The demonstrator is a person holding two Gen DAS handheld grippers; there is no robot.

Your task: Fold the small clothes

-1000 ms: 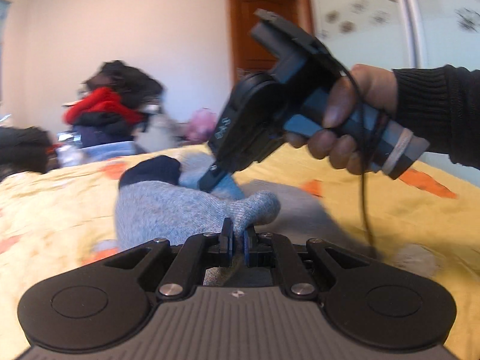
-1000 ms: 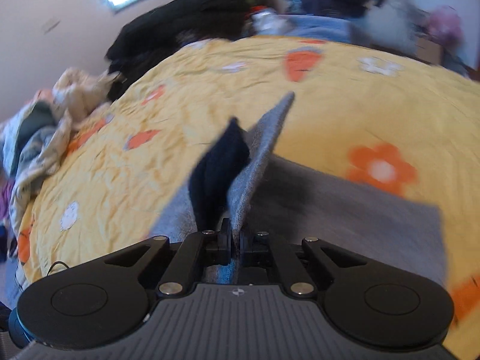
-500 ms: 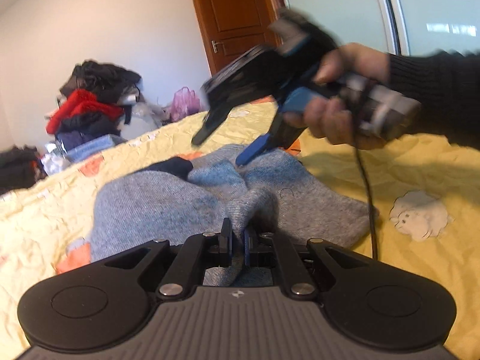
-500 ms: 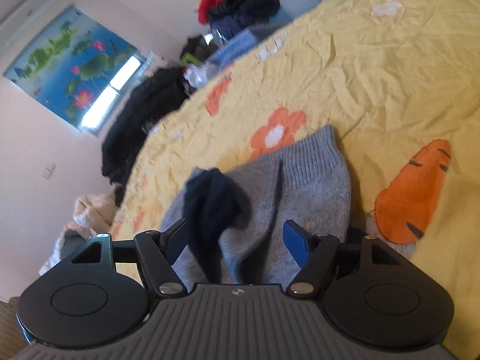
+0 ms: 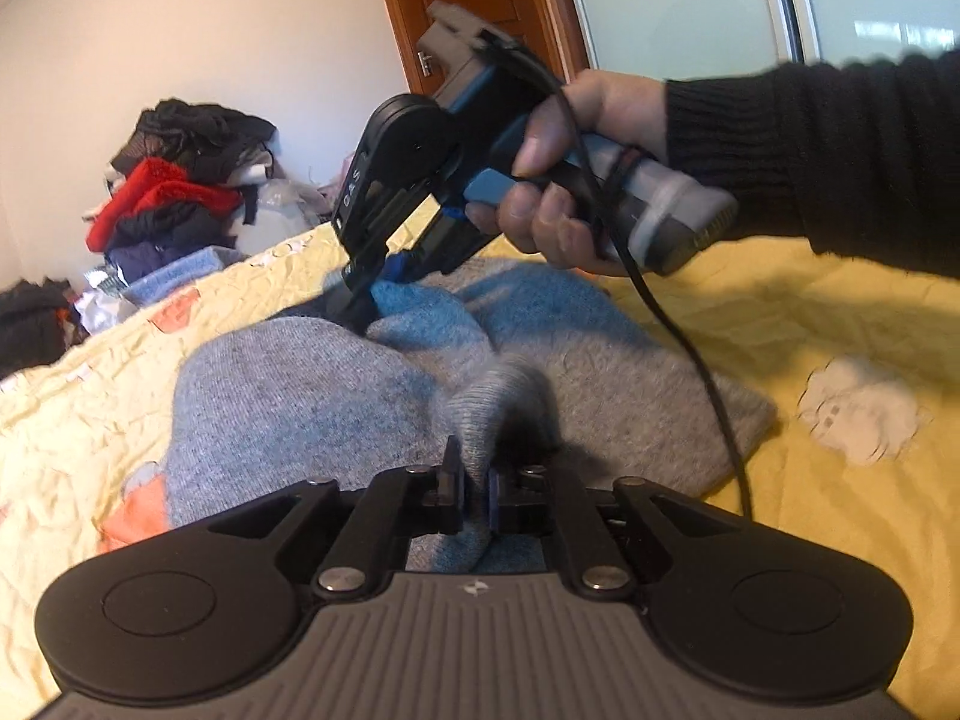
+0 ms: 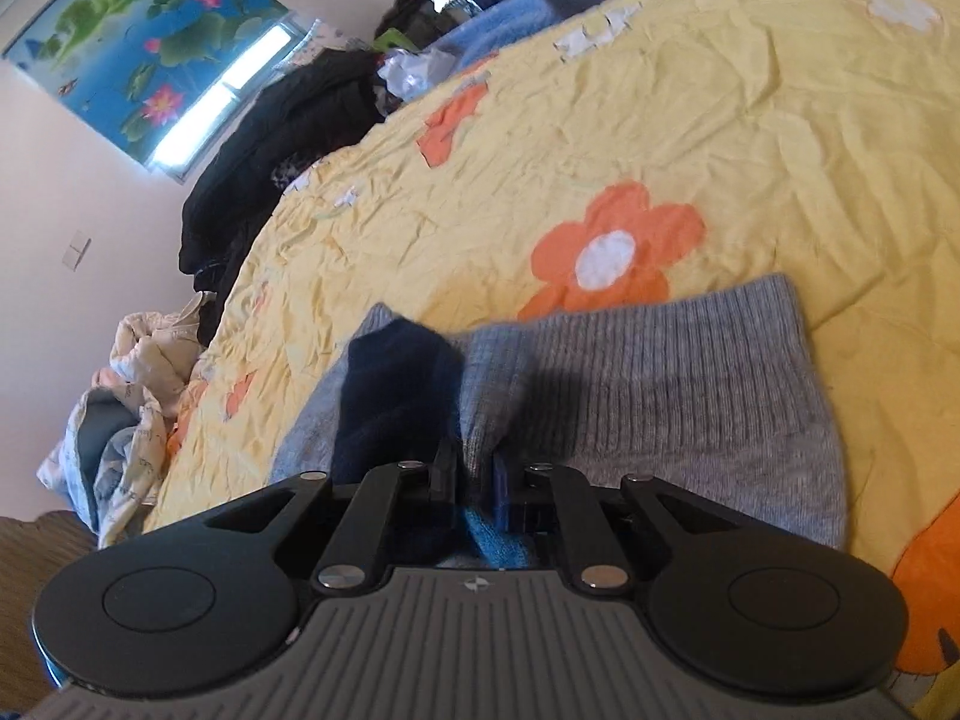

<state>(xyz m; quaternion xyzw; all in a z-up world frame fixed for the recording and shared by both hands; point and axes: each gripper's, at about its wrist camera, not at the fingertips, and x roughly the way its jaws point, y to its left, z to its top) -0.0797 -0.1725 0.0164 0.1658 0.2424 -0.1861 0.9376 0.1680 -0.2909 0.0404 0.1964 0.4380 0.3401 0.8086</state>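
White letters on the right gripper are blurred, perhaps "DAS". On the yellow bedspread, the left gripper pinches the grey garment; the right, spread earlier, has just been closing and now pinches it too.

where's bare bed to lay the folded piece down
Bare yellow bedspread lies past the grey garment, around the orange flower. In the left view, it is also bare beside the white patch. Crowded: the clothes pile at the far edge and the dark heap.
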